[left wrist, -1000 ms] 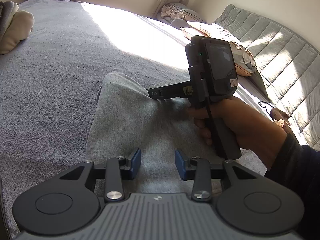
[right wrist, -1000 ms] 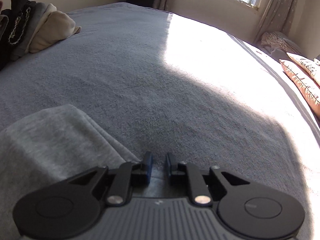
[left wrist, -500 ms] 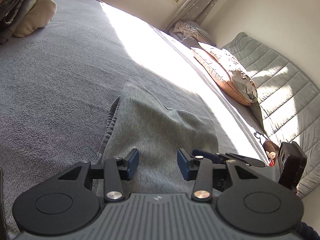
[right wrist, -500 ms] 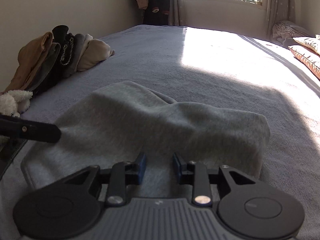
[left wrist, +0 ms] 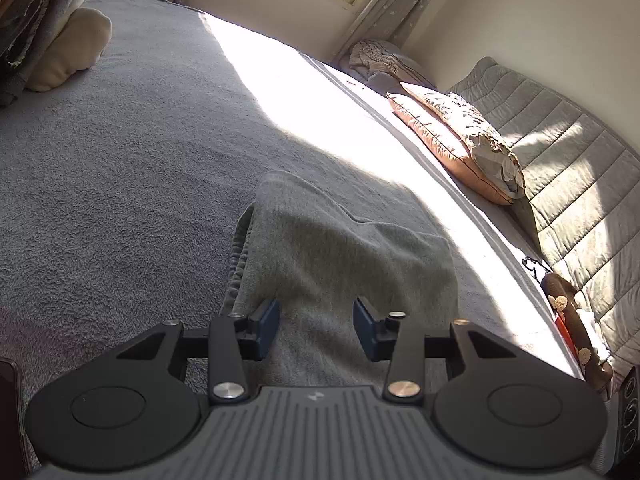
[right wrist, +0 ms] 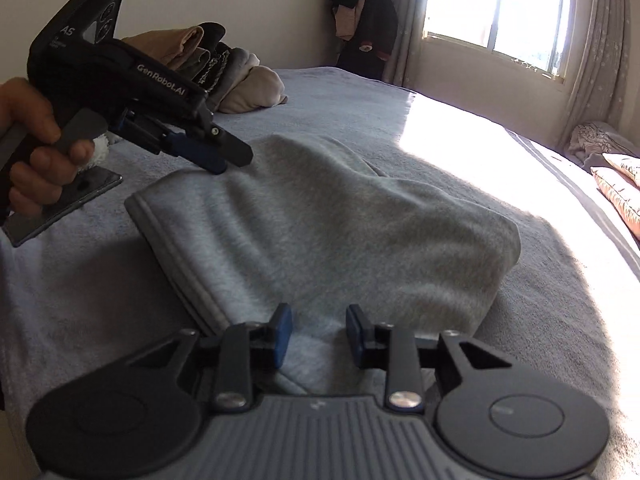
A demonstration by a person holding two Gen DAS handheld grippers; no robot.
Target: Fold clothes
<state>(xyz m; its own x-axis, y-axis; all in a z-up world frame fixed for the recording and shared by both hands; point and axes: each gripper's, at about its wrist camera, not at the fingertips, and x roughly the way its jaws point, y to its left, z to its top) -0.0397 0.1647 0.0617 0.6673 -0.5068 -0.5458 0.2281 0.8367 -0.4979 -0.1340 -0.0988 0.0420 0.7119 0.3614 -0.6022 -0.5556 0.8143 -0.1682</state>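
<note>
Bedspread [left wrist: 120, 168]: grey fleece cover, spreading out ahead of and under both tools; sunlight is falling across its far side, ahead and to the right of the left tool.
Headboard [left wrist: 568, 184]: quilted grey panel, standing well off to the right of the left tool, with patterned pillows [left wrist: 460, 140] leaning against it.
Grey garment [right wrist: 320, 224]: folded sweat-fabric piece, lying on the bedspread directly ahead of both tools. Seen from the right tool, its long axis is running from left to right, with the ribbed hem [right wrist: 176, 264] showing at the left end and the rounded fold at the right. Seen from the left tool, the same piece [left wrist: 340, 264] is stretching straight away from the jaws.
Clothes pile [right wrist: 224, 72]: stacked folded items, sitting well beyond the garment, behind the left tool as the right camera is showing it.
Left gripper [left wrist: 316, 330]: jaws are standing partway apart, nothing pinched; it is hovering over the garment's near-left edge. In the right view its fingertips [right wrist: 212, 160] are sitting just at the cloth, though contact cannot be told.
Right gripper [right wrist: 318, 336]: jaws have just been opening and are standing at a narrow gap, cloth lying below them but not clamped.
Nearer hand: both are sitting at the garment; the left is closer to the hem end, the right to the near long edge.
Judgement: next fold probably means pinching the near edge and carrying it away across the short axis.
</note>
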